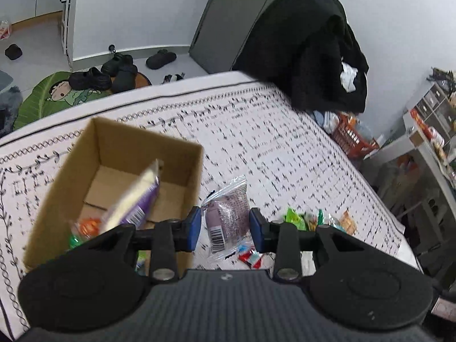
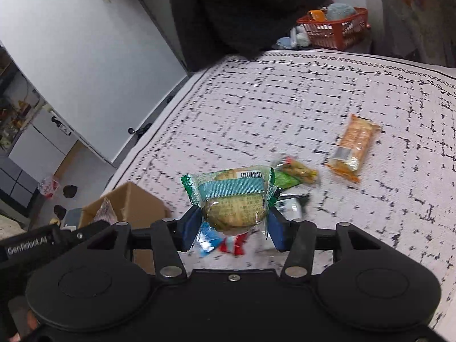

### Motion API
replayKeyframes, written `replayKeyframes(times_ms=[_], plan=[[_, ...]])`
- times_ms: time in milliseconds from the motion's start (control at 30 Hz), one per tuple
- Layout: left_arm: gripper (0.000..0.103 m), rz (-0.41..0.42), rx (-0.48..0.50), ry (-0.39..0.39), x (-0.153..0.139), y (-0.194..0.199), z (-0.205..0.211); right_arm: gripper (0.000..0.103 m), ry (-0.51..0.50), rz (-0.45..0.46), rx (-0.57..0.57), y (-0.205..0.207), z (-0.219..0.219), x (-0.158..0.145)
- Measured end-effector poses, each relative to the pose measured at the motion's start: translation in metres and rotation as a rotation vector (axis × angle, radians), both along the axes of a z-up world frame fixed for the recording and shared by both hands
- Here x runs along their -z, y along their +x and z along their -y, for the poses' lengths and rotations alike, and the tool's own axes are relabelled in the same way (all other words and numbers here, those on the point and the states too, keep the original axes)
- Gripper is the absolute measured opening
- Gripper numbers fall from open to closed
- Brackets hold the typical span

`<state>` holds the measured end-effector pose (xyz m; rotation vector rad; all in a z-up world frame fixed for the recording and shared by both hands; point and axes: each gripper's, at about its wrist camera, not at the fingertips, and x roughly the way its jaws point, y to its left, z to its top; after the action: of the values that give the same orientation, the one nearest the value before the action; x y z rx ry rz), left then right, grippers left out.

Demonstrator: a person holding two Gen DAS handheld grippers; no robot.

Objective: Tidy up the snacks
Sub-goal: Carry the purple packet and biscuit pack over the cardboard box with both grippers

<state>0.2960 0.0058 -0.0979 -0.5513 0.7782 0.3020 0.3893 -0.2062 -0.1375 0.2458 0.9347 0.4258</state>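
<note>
Snacks in wrappers lie scattered on a white surface [image 2: 313, 99] patterned with black marks. Nearest in the right wrist view, the right gripper [image 2: 232, 229] has its jaws clamped on a round pastry in a clear wrapper [image 2: 233, 202] with green crimped ends and a teal band; the packet's long axis runs left to right across the jaws, barcode facing up. Under it lie small red and blue packets [image 2: 225, 243]. Just beyond sits a green-and-yellow snack [image 2: 293, 172], and farther right an orange biscuit packet [image 2: 352, 148], its long axis slanting away toward the upper right.

In the left wrist view, the left gripper [image 1: 225, 226] hangs with jaws apart and empty above a purple packet [image 1: 226, 216] lying flat, barcode end pointing toward the camera. To its left stands an open cardboard box [image 1: 182, 165]; a purple-and-cream packet [image 1: 136, 199], blurred, is tilted steeply within its opening, long axis pointing up and away, above orange and green items at the bottom.
</note>
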Motion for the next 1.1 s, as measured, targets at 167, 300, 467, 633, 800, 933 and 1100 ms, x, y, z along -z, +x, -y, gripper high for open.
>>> replayKeyframes(times_ms=[167, 300, 467, 633, 800, 933, 1100], plan=[[0.035, 0.058, -0.02, -0.035, -0.005, -0.009, -0.025, 0.049, -0.01, 0.016, -0.017, -0.014, -0.024, -0.012], [0.035, 0.093, -0.017, -0.063, -0.001, -0.017, -0.04, 0.049, -0.022, 0.033, -0.031, -0.025, -0.045, -0.02], [0.035, 0.1, -0.036, -0.098, 0.002, -0.024, -0.06, 0.049, -0.032, 0.053, -0.04, -0.036, -0.072, -0.028], [0.035, 0.121, -0.059, -0.139, 0.003, -0.03, -0.08, 0.049, -0.053, 0.072, -0.055, -0.043, -0.097, -0.034], [0.035, 0.135, -0.083, -0.166, 0.004, -0.035, -0.099, 0.049, -0.072, 0.082, -0.063, -0.048, -0.12, -0.035], [0.035, 0.137, -0.099, -0.187, 0.006, -0.036, -0.113, 0.049, -0.087, 0.079, -0.068, -0.049, -0.137, -0.034], [0.035, 0.13, -0.108, -0.227, 0.014, -0.033, -0.131, 0.049, -0.101, 0.079, -0.075, -0.047, -0.156, -0.03]])
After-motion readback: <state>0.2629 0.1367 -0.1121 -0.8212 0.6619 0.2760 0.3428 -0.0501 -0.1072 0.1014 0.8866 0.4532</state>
